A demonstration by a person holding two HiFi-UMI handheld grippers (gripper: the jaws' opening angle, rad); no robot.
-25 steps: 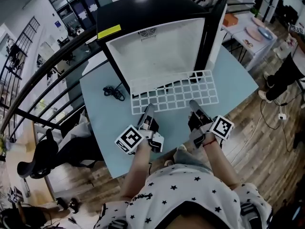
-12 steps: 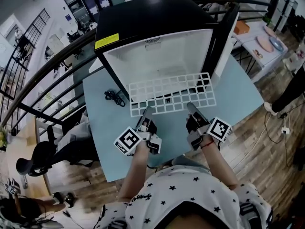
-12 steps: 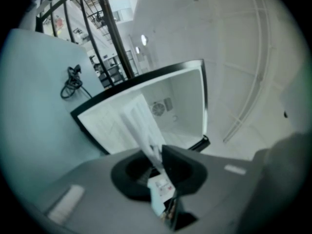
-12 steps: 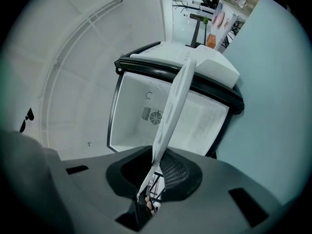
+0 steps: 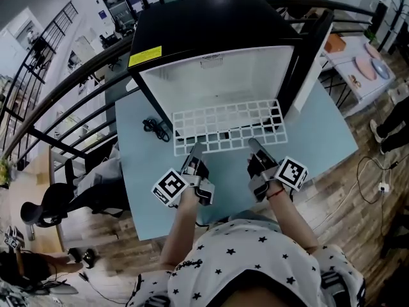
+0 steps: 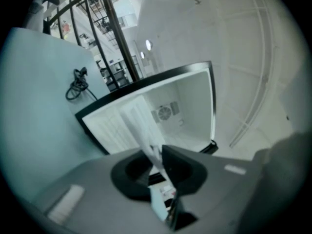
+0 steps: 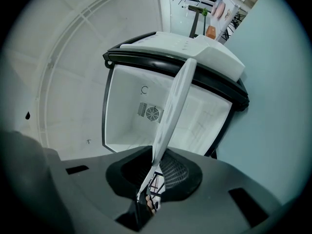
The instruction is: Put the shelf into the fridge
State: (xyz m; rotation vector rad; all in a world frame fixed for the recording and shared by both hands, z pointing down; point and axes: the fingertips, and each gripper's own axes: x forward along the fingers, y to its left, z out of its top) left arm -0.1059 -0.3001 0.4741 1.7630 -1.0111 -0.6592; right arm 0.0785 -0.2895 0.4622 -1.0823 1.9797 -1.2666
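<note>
One yellow label [image 5: 145, 57], print illegible, on black fridge [image 5: 211, 21]

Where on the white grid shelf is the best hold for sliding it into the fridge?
The shelf by its near edge, at two spots, coming level from the person's side: it is flat and thin, its far edge facing the fridge opening. The left gripper and right gripper are clamped there.

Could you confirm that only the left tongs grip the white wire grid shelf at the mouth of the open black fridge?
Not quite: the right tongs grip the white wire grid shelf too, as the right gripper view shows; the left tongs hold it as well, at the mouth of the open black fridge.
</note>
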